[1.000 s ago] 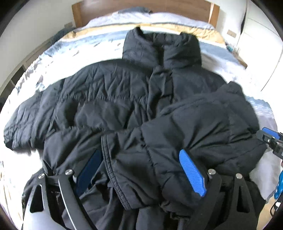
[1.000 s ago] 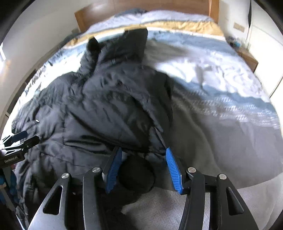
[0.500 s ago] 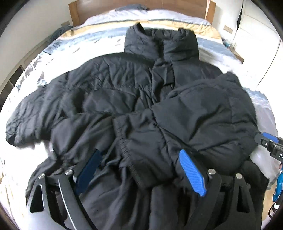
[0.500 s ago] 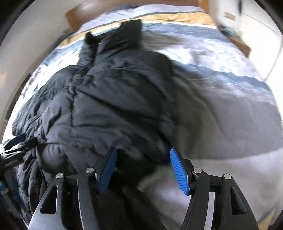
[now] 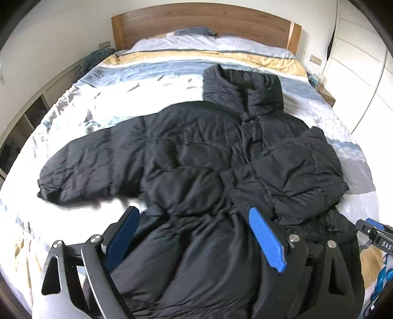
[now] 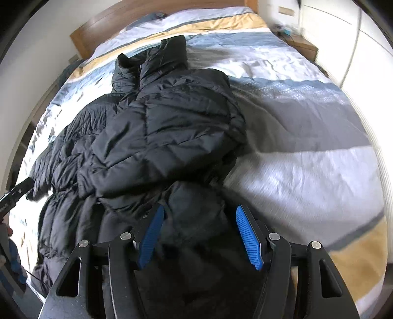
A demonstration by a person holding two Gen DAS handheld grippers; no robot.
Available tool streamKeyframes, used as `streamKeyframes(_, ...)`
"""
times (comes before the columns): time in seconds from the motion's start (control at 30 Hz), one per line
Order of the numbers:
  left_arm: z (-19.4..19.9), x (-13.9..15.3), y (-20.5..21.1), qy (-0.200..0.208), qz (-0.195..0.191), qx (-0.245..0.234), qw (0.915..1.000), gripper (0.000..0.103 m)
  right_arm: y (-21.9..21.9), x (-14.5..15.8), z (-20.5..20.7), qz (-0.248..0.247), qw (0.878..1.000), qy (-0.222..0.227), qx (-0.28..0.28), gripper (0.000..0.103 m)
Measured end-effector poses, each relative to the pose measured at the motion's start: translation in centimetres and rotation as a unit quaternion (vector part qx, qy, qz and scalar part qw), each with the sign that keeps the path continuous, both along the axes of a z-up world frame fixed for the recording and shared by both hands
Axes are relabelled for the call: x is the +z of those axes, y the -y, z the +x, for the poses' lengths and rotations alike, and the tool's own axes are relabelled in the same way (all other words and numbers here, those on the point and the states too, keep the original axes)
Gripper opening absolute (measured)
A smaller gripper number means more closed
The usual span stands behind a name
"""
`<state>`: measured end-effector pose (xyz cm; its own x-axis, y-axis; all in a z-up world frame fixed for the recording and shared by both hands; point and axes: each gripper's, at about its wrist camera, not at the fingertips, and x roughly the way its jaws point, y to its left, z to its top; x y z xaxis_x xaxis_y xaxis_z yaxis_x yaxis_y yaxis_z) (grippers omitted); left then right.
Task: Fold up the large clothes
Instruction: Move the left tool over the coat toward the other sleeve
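A large black puffer jacket (image 5: pixel 196 159) lies front-up on the bed, collar toward the headboard. Its right sleeve is folded across the chest; its left sleeve (image 5: pixel 86 169) stretches out flat to the left. My left gripper (image 5: pixel 194 240) is open and empty, hovering over the jacket's lower hem. The jacket also shows in the right wrist view (image 6: pixel 159 127). My right gripper (image 6: pixel 199 235) is open and empty above the jacket's lower right corner. Its tip shows at the right edge of the left wrist view (image 5: pixel 375 233).
The bed (image 5: pixel 103 103) has a striped white, blue, grey and yellow cover, with a wooden headboard (image 5: pixel 201 22) behind. A nightstand (image 5: pixel 326 95) and white wardrobe (image 5: pixel 361 73) stand on the right. Low shelving (image 5: pixel 22 122) runs along the left.
Both grippers have pulled back toward the foot of the bed and risen. The folded right sleeve now rests let go on the chest. The right gripper has drawn away from the cuff.
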<state>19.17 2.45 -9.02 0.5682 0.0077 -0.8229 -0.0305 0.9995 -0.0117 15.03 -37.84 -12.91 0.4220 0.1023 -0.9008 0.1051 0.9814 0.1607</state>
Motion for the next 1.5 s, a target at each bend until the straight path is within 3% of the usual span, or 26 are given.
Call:
streamKeyframes(0.3, -2.1, 1.1, -8.8, 0.003, -0.021, 0.036, 0.9991, 0.091, -4.9, 2.0, -1.1, -0.003, 1.000, -0.012, -0.023, 0.061)
streamKeyframes(0.7, -1.7, -2.7, -19.0, -0.038, -0.044, 0.090, 0.9943, 0.091, -11.8, 1.2, -0.4, -0.023, 0.999, -0.041, -0.008, 0.061)
streamKeyframes(1.1, 0.7, -7.5, -25.2, -0.071, -0.059, 0.146, 0.9849, 0.091, -13.8, 1.3, 0.4, -0.059, 0.996, -0.062, -0.004, 0.061)
streamKeyframes(1.5, 2.8, -10.2, -28.7, -0.085, -0.073, 0.173, 0.9786, 0.091, -15.7, 0.2, 0.8, -0.069, 0.994, -0.083, 0.001, 0.061)
